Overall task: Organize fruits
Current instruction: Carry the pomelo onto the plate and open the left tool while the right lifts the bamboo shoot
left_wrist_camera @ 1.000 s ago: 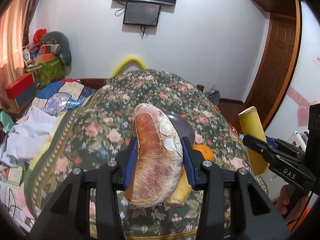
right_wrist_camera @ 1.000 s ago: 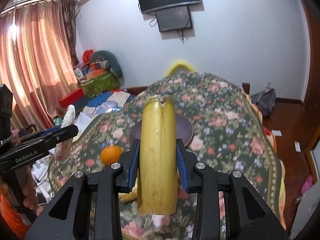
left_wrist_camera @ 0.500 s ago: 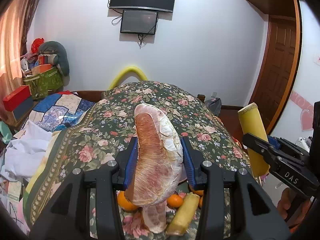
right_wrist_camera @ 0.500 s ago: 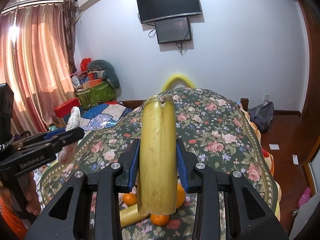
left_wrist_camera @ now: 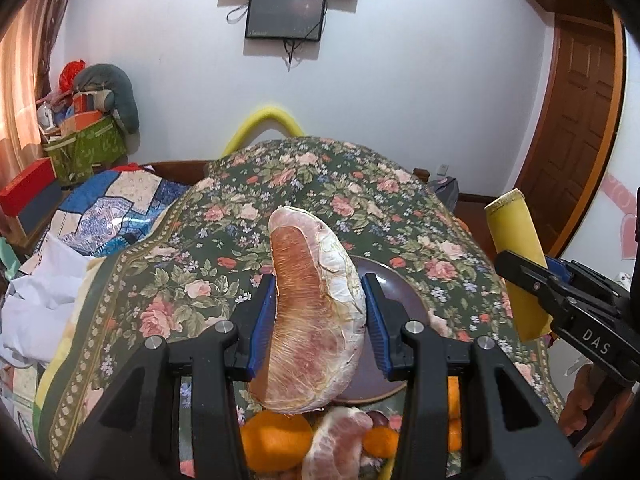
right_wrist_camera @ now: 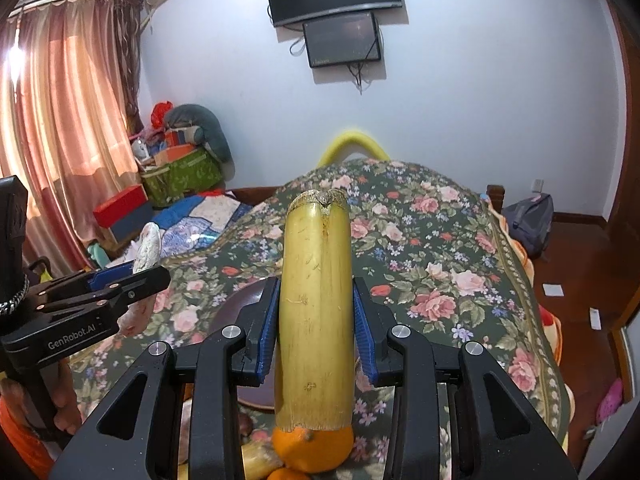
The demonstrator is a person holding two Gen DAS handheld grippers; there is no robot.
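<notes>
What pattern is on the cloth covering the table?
The cloth is dark green with pink and red flowers and a pale patterned border, clearest in the right wrist view.

Both cameras sit on the handheld grippers, close behind the fingers, tilted down over the floral bedspread [left_wrist_camera: 360, 200] toward the far wall. Left wrist view: pomelo segment [left_wrist_camera: 316, 320] fills centre, right gripper [left_wrist_camera: 532, 276] at its right edge. Right wrist view: yellow cane piece [right_wrist_camera: 316, 312] centre, left gripper [right_wrist_camera: 140, 276] at left edge. Shared: dark plate [left_wrist_camera: 384, 280], wall screens [right_wrist_camera: 340, 44], yellow headboard arc [right_wrist_camera: 352, 144].
</notes>
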